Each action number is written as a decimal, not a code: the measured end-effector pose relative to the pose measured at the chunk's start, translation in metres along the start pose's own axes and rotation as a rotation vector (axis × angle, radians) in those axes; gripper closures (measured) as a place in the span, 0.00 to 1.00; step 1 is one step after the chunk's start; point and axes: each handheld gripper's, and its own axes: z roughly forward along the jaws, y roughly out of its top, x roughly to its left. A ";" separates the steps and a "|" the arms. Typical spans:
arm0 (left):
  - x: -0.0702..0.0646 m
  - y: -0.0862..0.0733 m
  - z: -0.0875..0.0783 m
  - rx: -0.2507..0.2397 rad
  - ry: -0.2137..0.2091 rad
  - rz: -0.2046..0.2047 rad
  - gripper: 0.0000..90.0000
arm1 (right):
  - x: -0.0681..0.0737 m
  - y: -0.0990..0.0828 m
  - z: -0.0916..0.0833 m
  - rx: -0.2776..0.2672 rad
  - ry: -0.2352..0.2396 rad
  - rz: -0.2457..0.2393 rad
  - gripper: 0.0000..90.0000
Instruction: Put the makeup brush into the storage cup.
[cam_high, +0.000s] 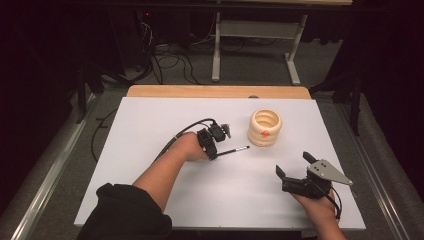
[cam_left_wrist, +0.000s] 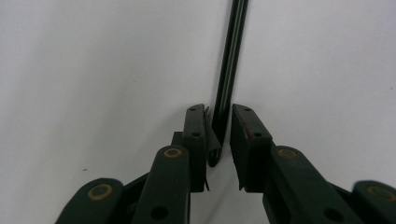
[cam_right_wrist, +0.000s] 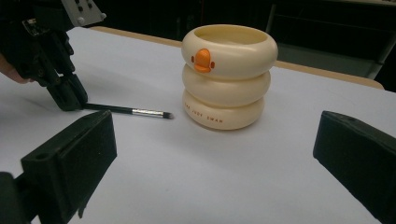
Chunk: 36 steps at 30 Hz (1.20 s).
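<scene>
**A:** How far along are you, going by what shows?

**B:** Early, I'd judge. Your left claw (cam_high: 218, 150) sits near the middle of the white tabletop (cam_high: 150, 130), jaws drawn narrow around the handle end of the thin black make-up brush with the silver ferrule (cam_high: 235, 149). In the left gripper view the black handle (cam_left_wrist: 229, 74) runs up between the two pads; one pad seems to touch it, the other stands a sliver off. So the grip is closing or just made, and I can't tell whether it is firm. The brush looks to be lying flat on the surface, not yet lifted.

**A:** And what is left?

**B:** Probably the lift and the carry. The cream-coloured cup shaped like three stacked rings, with an orange duck bill on its side (cam_high: 265, 127), stands upright just beyond the brush's bristle tip, toward the far edge and right of centre. Nothing shows inside it from above. If the brush belongs in it, that step is wholly undone.

**A:** My right hand?

**B:** Your right claw (cam_high: 295, 167) is down near the near right corner, jaws spread wide and holding nothing, pointed toward the cup (cam_right_wrist: 227, 77).

**A:** The surroundings?

**B:** A white sheet over a wooden top, its bare edge (cam_high: 215, 91) showing at the far side. Beyond it, a dim room: grey floor, loose cables (cam_high: 170, 62), and the pale legs of another table (cam_high: 260, 45).
</scene>
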 end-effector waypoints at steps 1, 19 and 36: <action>0.001 0.000 0.000 -0.003 -0.001 -0.003 0.87 | 0.000 0.000 0.000 0.001 0.000 0.003 0.01; -0.001 0.000 0.000 -0.001 0.017 0.033 0.93 | 0.000 0.000 -0.001 -0.001 -0.001 0.001 0.01; -0.009 -0.006 -0.011 -0.018 0.047 0.064 0.94 | -0.001 0.000 -0.001 -0.003 -0.006 0.000 0.01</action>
